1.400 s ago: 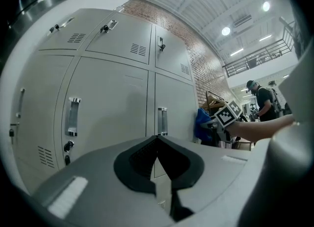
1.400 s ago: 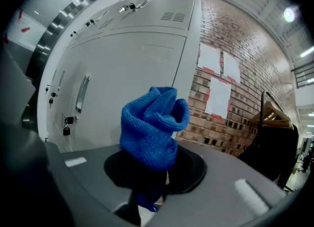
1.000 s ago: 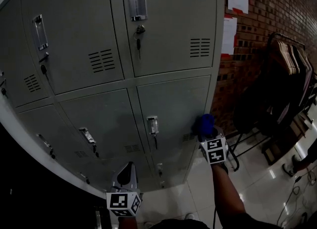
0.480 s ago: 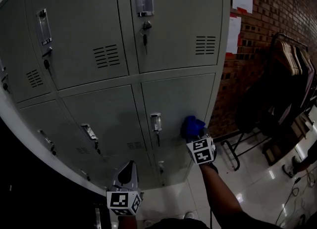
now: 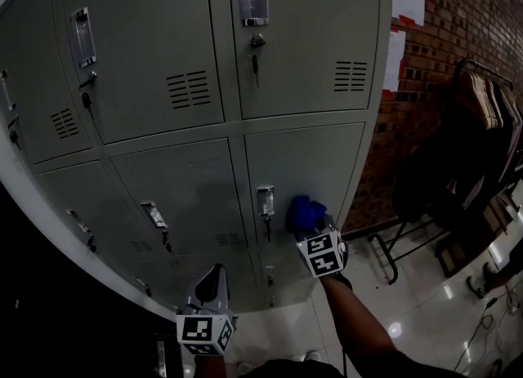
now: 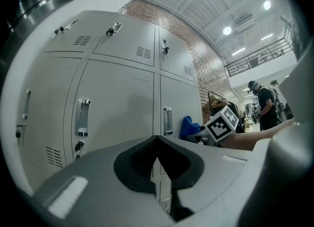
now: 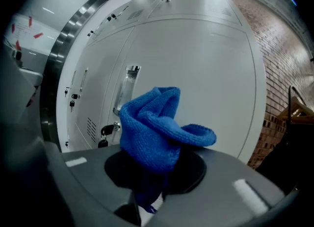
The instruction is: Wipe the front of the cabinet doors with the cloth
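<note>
Right fingers (image 7: 88,177) on cloth (image 7: 157,128), bunch doorward

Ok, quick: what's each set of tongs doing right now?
Left tongs: closed, nothing held.
Right tongs: closed on the blue cloth.

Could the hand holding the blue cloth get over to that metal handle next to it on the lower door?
Probably yes. The right gripper, shut on the blue cloth, is at the lower door, and the metal handle sits just left of it on that door, nothing between them.
</note>
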Demonstrator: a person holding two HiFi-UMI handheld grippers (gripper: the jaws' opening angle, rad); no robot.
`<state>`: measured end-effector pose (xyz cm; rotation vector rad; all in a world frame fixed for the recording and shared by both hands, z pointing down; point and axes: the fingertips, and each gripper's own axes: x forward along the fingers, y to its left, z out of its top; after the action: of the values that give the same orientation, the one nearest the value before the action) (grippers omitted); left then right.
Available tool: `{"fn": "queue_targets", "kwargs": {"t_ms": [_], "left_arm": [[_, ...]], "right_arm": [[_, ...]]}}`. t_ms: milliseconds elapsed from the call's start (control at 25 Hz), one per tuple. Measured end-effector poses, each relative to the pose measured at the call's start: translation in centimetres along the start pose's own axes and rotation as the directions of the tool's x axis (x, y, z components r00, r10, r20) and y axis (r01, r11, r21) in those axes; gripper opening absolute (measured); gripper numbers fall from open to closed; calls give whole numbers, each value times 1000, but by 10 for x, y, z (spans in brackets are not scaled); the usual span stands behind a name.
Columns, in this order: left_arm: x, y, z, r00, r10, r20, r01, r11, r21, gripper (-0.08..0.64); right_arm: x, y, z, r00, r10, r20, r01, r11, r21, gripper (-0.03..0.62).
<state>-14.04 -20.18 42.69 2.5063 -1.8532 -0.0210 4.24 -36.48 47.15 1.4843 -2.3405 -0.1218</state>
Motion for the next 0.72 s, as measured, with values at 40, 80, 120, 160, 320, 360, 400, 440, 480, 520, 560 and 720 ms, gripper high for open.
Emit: {"fn": "queue_targets", "kwargs": {"t_ms": [40,80,120,160,320,360,400,440,480,520,560,720], "left_arm": [[-1,2,0,1000,2,1,-2,1000,0,18],[-1,3,1,1000,5,2,-5,1000,1,18],[-2,5,1,1000,7,3,-7,1000,1,18],[-3,7,-1,1000,10,3,-10,1000,2,18],[-6,16,-6,1000,24,0,-24,1000,-1,17],[-7,18,-6,1000,27,-1,-27,1000,-1,17],[-8,19,-6,1000,28,-1,-28,1000,-2,18],[-8,19,-6,1000,28,-1,-28,1000,-2,18],[-8,19,-5,1000,27,-2,-27,1000,-2,17],[-8,19,-5,1000,27,-3,-27,1000,-2,18],[-8,20,-4,1000,27,-3,-27,1000,-3,18],[-6,20,-3,1000,24,4,-24,1000,-5,18]], "right_arm": [[1,5,2,1000,8,5,-8,1000,-4,83],[2,9,5,1000,16,9,-16,1000,-9,83],[3,13,7,1000,22,13,-22,1000,-13,83],[4,17,8,999,27,17,-27,1000,-16,83],[8,33,14,998,49,34,-49,999,-17,83],[10,38,15,998,59,38,-58,998,-24,83],[13,44,17,997,69,40,-67,997,-33,83],[14,50,18,996,76,39,-75,996,-41,83],[15,54,19,996,82,37,-80,996,-45,83],[15,57,21,995,88,37,-86,995,-45,83],[15,60,22,995,95,40,-94,995,-45,83],[10,54,21,993,104,57,-101,994,-49,83]]}}
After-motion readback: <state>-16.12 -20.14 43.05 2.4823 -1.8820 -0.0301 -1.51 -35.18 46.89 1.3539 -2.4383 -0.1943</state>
